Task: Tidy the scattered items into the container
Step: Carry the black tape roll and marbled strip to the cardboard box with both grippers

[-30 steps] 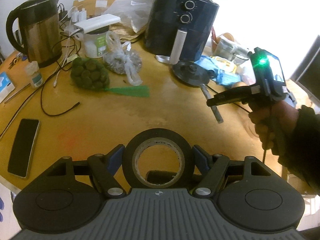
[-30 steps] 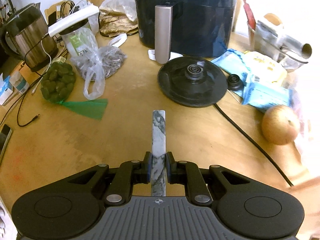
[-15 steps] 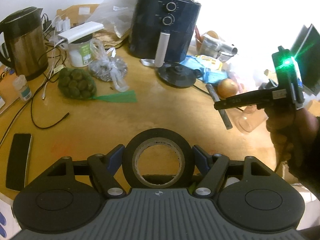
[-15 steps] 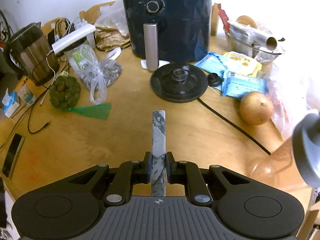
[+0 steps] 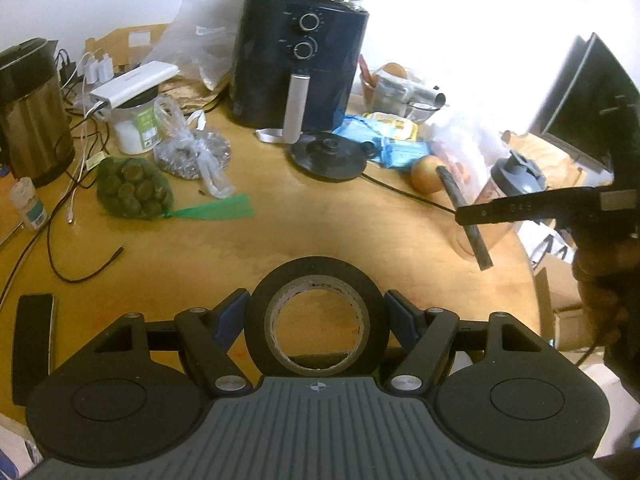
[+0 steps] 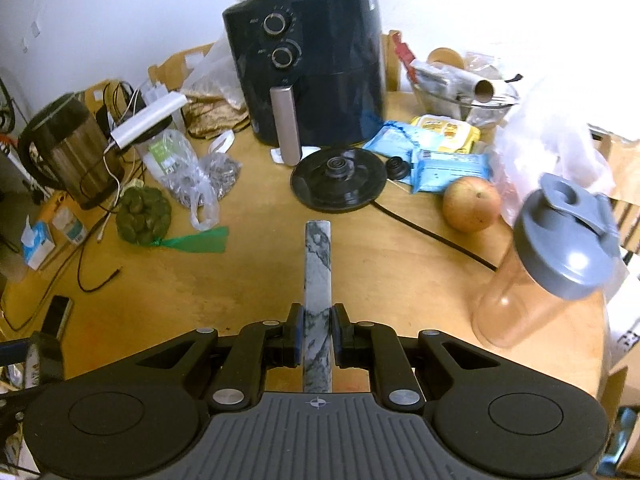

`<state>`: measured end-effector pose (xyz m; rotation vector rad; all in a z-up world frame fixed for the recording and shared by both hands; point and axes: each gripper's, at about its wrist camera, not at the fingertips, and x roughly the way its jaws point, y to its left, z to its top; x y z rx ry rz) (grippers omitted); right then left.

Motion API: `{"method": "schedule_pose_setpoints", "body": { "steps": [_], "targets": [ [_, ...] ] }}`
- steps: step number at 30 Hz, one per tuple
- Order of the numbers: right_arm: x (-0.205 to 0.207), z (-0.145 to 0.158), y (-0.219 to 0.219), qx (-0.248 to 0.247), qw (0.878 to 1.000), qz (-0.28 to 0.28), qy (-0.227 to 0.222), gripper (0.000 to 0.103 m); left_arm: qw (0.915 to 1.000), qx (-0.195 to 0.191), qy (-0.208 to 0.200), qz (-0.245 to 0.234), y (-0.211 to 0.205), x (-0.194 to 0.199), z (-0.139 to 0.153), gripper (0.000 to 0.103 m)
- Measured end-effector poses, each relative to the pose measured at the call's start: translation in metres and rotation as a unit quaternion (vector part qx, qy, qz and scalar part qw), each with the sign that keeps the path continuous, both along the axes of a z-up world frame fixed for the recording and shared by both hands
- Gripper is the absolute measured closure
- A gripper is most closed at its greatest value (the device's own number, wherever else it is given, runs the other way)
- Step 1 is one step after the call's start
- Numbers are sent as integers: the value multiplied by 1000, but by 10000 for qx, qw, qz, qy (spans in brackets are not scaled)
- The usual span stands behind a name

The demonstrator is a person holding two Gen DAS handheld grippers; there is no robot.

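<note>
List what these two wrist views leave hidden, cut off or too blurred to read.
- Container: no bin or box for the items can be identified in either view.
- Marbled bar: its near end disappears under the right tool body.
- Tape roll: its bottom edge sits behind the left tool body.
- Shaker bottle: motion-blurred in the right view; contents unreadable.
- Phone: partly covered by the left tool body.

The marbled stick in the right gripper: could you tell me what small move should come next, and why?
Probably carry the marbled stick on toward a container; none is clearly visible here. The right gripper is shut on it above the table, and the left gripper already holds the tape roll.
</note>
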<state>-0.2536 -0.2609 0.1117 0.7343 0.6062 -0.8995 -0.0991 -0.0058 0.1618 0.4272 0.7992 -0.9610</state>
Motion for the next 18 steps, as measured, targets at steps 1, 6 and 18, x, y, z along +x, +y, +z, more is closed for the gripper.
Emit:
{"method": "schedule_pose_setpoints", "body": {
  "steps": [1,6,18],
  "targets": [
    [-3,2,5,-4,10000,-42,-16,86,10000,-15,-8,-13,0,-1,0,31],
    [-15,9,26,39,9998,-182,-119,86,9999,-66,-11,-133,1,-4,0,31],
    [-37,18,75,137,9970,-632,-430,86,9992,-76,95,-369,8,-11,-6,31]
  ]
}}
